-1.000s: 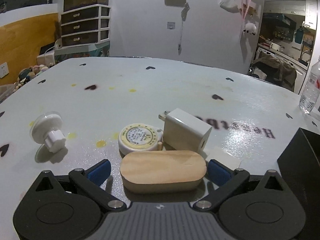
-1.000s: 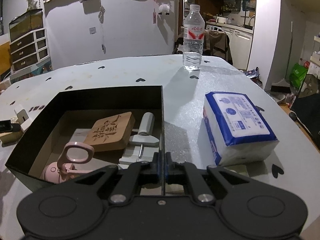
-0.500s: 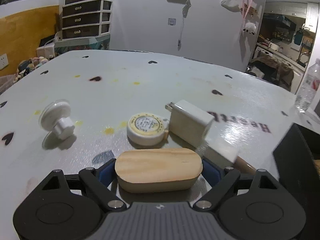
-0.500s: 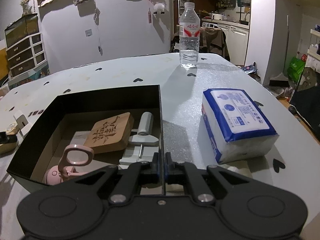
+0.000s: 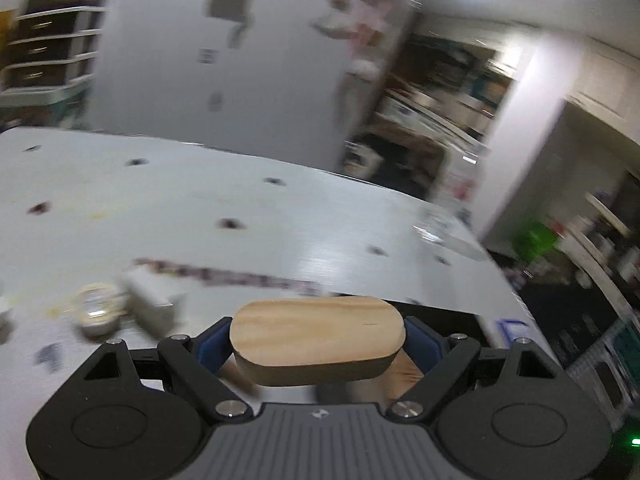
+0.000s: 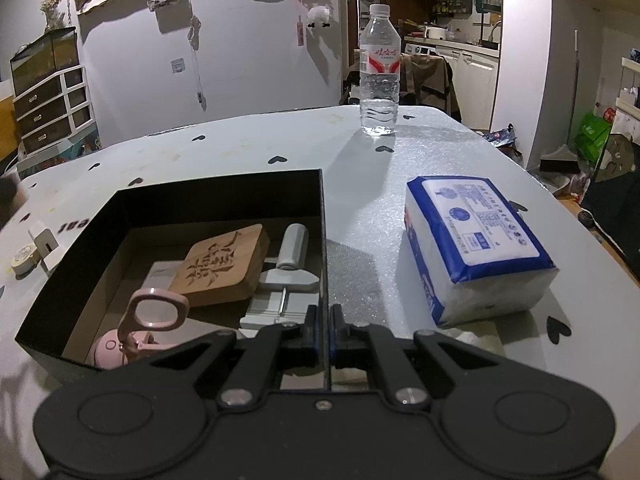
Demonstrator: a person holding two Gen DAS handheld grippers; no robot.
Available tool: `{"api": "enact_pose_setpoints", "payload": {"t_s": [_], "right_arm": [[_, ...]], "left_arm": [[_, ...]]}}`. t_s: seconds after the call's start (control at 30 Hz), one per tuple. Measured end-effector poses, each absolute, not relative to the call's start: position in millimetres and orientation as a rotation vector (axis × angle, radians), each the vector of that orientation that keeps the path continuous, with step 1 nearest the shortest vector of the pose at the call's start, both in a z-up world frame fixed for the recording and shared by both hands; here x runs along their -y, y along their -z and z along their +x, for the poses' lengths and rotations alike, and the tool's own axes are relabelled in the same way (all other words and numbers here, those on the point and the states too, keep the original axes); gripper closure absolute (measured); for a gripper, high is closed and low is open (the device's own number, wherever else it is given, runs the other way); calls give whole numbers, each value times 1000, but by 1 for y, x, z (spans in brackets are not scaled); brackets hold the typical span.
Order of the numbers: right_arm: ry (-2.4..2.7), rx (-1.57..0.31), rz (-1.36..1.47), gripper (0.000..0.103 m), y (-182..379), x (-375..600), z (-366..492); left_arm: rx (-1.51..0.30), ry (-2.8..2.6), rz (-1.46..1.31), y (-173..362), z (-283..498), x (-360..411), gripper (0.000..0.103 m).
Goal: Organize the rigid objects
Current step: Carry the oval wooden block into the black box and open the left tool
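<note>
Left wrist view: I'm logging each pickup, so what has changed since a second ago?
The left gripper closed its jaws onto the oval wooden block and lifted it off the table, swinging toward the black box. The right gripper stays shut on the box's wall; the box contents are unchanged.

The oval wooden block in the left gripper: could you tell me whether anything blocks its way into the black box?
Nothing visible does. The left gripper holds the oval wooden block clear of the table, and the black box is open-topped, with bare floor behind the carved wooden board.
</note>
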State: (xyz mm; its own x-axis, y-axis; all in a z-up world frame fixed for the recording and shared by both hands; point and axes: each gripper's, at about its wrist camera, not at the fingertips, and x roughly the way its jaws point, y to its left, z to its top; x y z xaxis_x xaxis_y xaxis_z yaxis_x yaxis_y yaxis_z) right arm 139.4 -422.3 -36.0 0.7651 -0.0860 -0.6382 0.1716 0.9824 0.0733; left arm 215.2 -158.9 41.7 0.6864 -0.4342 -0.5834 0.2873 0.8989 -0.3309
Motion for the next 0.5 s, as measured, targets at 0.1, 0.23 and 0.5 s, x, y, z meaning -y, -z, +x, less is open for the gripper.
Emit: {"api": "enact_pose_setpoints", "payload": {"t_s": [0.1, 0.23, 0.5], "right_arm": [[139, -688, 130, 98, 36, 422, 139], [135, -686, 133, 98, 36, 423, 140], [128, -685, 133, 98, 36, 424, 138]], "left_arm": [[-749, 473, -206, -42, 221, 192, 14], [-876, 533, -242, -31, 232, 227, 14], [-1015, 491, -212, 12, 248, 267, 14]]}}
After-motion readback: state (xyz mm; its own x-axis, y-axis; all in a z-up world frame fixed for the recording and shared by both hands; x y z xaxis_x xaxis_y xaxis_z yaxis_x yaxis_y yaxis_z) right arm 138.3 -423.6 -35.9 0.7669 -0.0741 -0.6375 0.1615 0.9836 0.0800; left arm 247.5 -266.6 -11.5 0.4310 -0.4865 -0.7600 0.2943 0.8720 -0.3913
